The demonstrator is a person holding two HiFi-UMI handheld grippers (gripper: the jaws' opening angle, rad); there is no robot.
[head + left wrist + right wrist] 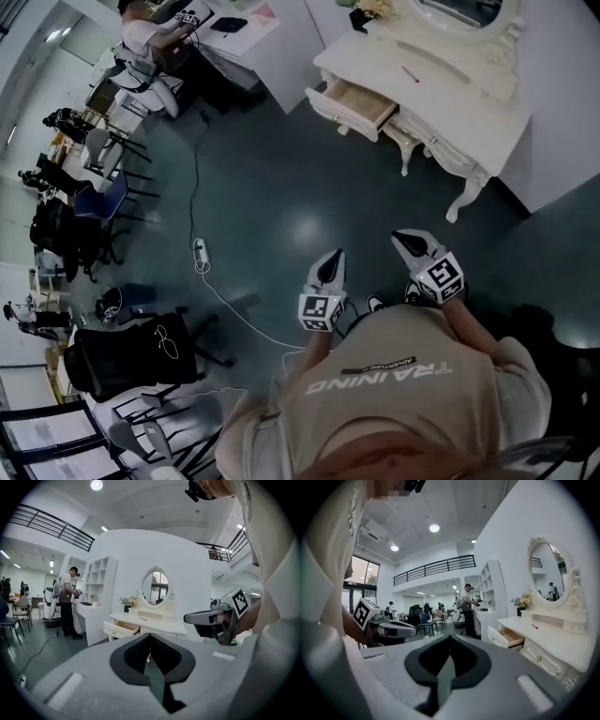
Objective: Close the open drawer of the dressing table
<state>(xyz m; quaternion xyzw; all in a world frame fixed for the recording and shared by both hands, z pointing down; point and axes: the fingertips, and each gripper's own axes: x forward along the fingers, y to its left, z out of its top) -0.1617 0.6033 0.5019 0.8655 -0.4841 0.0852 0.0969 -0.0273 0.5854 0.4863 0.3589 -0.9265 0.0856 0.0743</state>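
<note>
The white dressing table (pixel 459 117) stands at the upper right of the head view, with its left drawer (pixel 354 105) pulled out and showing a bare wooden inside. The same open drawer (pixel 123 628) (pixel 509 637) appears in both gripper views, under the oval mirror (pixel 155 587). My left gripper (pixel 331 266) (pixel 150 638) and right gripper (pixel 412 245) (pixel 449 640) are held side by side in front of my chest. Their jaws are shut on nothing, a good stretch of dark floor away from the table. Each gripper shows in the other's view.
A white cable and power strip (pixel 200 253) lie on the floor to the left. A black office chair (pixel 131 356) stands at lower left. A person (pixel 150 33) works at a white desk beside the dressing table. A red pen (pixel 411 74) lies on the tabletop.
</note>
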